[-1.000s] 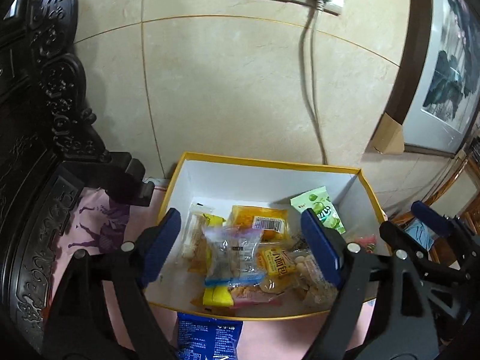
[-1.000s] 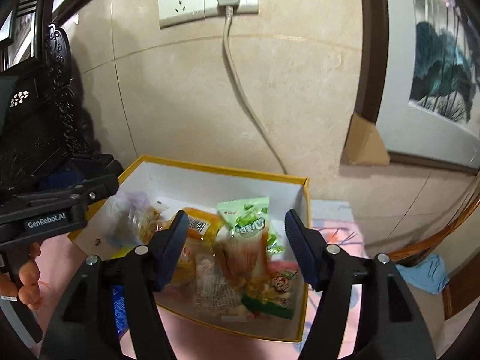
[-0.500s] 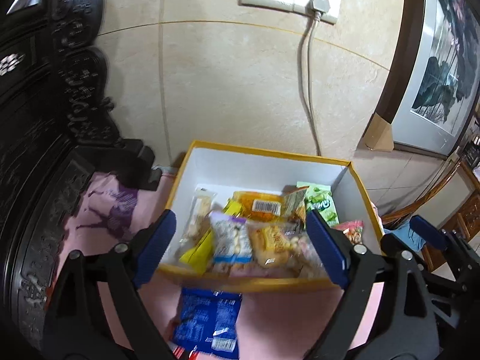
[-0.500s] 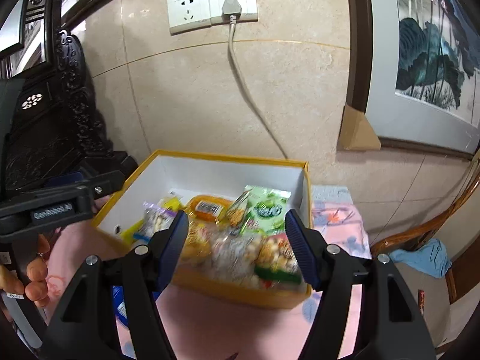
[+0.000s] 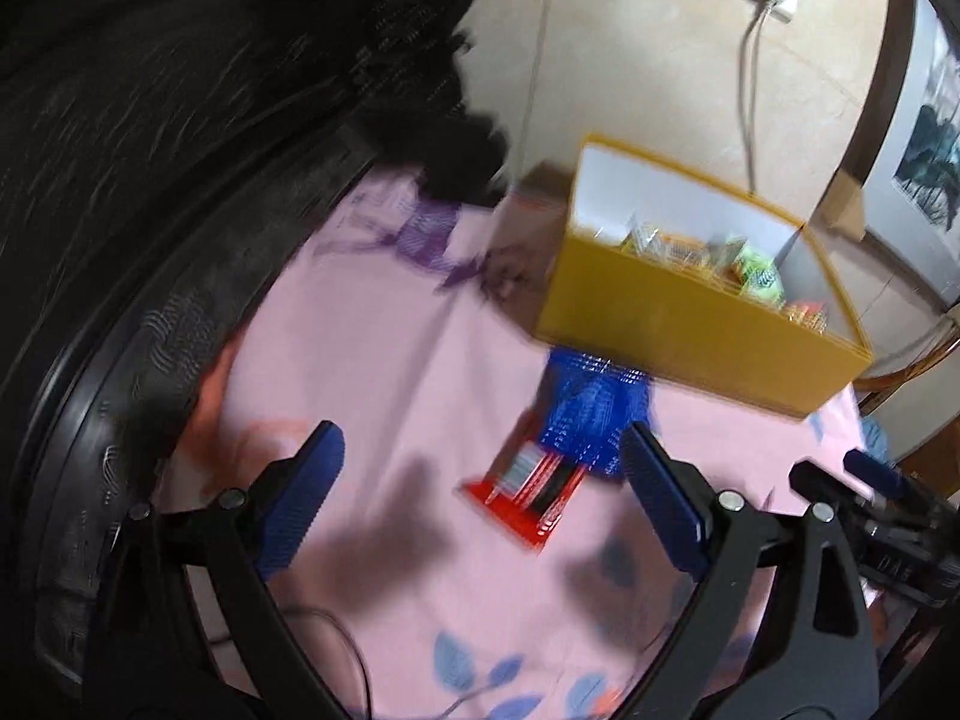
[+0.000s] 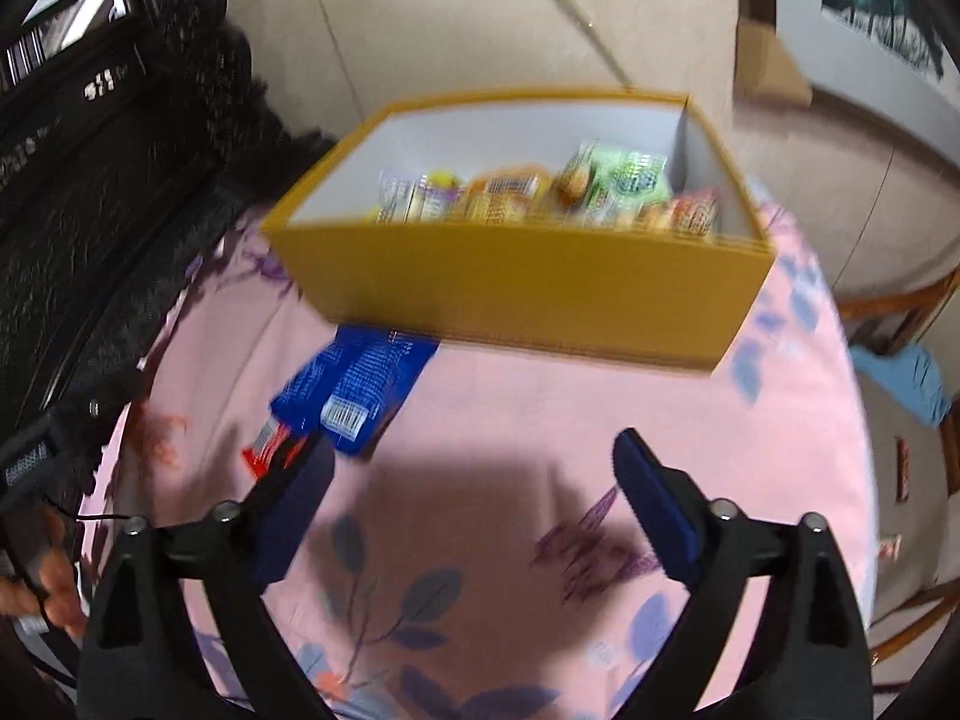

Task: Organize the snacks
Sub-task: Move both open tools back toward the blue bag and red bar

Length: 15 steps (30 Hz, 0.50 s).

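Snacks still outside the box lie nearest me: a flat red packet [image 5: 523,495] on the pink flowered cloth [image 5: 384,360] covering the tabletop, and just beyond it, overlapping its far end, a crinkly blue foil packet [image 5: 591,414] with a white barcode patch. The blue packet's far edge reaches the foot of the yellow cardboard box [image 6: 528,294]. Both pictures are smeared, so I cannot read any print.

My left gripper [image 5: 480,498] stands wide, its jaws having just been opening, with nothing pressed between the blue pads; the red packet shows in the gap, below and apart. My right gripper [image 6: 468,492] has also just been opening and is wide and empty, above bare cloth.

Farther off, the white-lined box holds the other wrapped snacks [image 6: 540,198], yellow, orange, green and red, bunched along its near wall.
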Each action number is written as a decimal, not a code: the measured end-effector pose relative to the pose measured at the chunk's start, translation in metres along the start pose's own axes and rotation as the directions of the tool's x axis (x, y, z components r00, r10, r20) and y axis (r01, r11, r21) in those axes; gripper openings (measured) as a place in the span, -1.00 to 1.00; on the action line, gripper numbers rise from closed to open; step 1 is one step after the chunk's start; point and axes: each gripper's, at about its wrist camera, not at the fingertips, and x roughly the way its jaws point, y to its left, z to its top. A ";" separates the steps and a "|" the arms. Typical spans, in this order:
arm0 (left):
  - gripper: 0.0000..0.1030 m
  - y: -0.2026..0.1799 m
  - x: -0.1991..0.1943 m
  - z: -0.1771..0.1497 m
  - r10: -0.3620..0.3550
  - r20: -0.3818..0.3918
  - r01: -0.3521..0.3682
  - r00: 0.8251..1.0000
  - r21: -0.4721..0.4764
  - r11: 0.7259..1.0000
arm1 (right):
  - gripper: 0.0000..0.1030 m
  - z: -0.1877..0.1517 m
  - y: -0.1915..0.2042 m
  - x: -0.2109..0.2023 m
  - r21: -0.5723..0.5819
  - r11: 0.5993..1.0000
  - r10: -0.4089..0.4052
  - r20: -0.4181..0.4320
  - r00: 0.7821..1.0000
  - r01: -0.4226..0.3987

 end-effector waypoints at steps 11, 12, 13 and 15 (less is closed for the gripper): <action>0.84 0.032 -0.012 -0.047 0.023 -0.068 -0.027 0.997 -0.052 0.998 | 0.96 0.033 0.044 0.058 0.170 0.984 0.076 -0.088 0.993 -0.060; 0.84 0.036 -0.013 -0.048 0.020 -0.070 -0.025 0.997 -0.066 0.998 | 0.96 0.038 0.047 0.066 0.184 0.982 0.074 -0.102 0.992 -0.054; 0.84 0.038 -0.013 -0.049 0.019 -0.070 -0.025 0.997 -0.075 0.997 | 0.96 0.042 0.050 0.076 0.200 0.979 0.064 -0.123 0.990 -0.038; 0.85 0.044 -0.014 -0.051 0.025 -0.080 -0.033 0.996 -0.100 0.994 | 0.96 0.047 0.056 0.096 0.226 0.974 0.043 -0.158 0.987 -0.007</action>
